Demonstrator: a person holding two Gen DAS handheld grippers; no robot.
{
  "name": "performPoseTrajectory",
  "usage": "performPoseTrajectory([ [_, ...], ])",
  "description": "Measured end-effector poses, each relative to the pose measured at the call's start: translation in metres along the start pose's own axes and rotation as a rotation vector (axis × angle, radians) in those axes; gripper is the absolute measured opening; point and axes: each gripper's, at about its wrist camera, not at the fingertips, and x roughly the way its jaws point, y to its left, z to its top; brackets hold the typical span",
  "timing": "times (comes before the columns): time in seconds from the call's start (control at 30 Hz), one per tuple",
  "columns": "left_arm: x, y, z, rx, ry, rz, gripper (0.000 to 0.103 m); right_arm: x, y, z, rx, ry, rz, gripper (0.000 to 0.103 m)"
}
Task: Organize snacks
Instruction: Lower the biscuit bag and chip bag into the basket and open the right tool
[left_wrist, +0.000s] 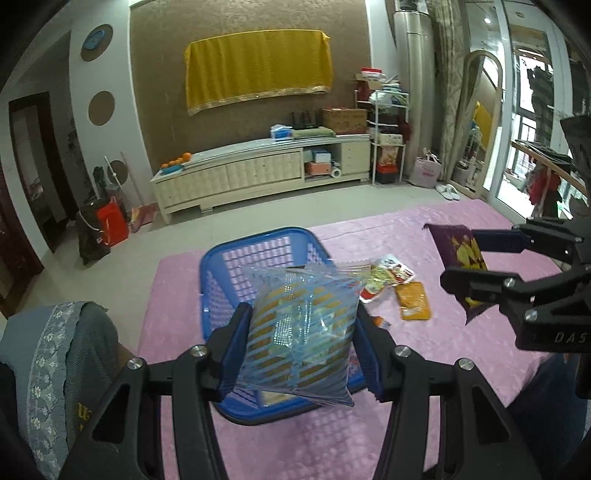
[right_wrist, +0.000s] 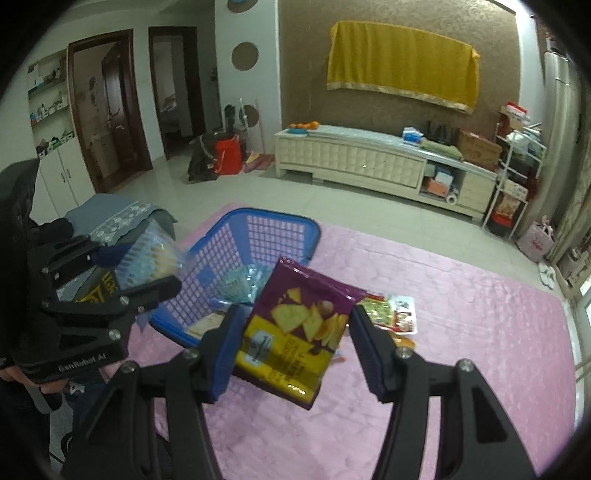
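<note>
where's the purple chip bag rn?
Purple chip bag is clamped in the right gripper, lifted over the pink mat, just right of the blue basket.

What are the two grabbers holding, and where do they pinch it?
Left gripper pinches the clear blue-striped snack bag by its sides. Right gripper pinches the purple chip bag across its middle.

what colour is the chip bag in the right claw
Purple with yellow, clearest in the right wrist view: chip bag, right claw.
</note>
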Motion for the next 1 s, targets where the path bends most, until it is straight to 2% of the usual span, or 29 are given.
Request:
performPoseTrajectory([
  [0.2,0.012,0.025,-0.004,-0.036,0.016,0.004,0.051,0.024,0.021,0.012,-0.043,0.024,0.001,0.063],
  [0.57,0.042,0.061,-0.026,-0.106,0.083,-0.007,0.051,0.085,0.045,0.017,-0.086,0.146,0.083,0.063],
  [0.87,0.056,0.068,-0.032,-0.121,0.112,-0.019,0.051,0.107,0.058,0.008,-0.131,0.219,0.083,0.063],
  [0.93,0.055,0.067,-0.032,-0.123,0.112,-0.027,0.051,0.113,0.062,0.007,-0.142,0.237,0.065,0.064],
  [1.0,0.053,0.066,-0.032,-0.122,0.11,-0.029,0.051,0.113,0.061,0.006,-0.144,0.242,0.047,0.07],
])
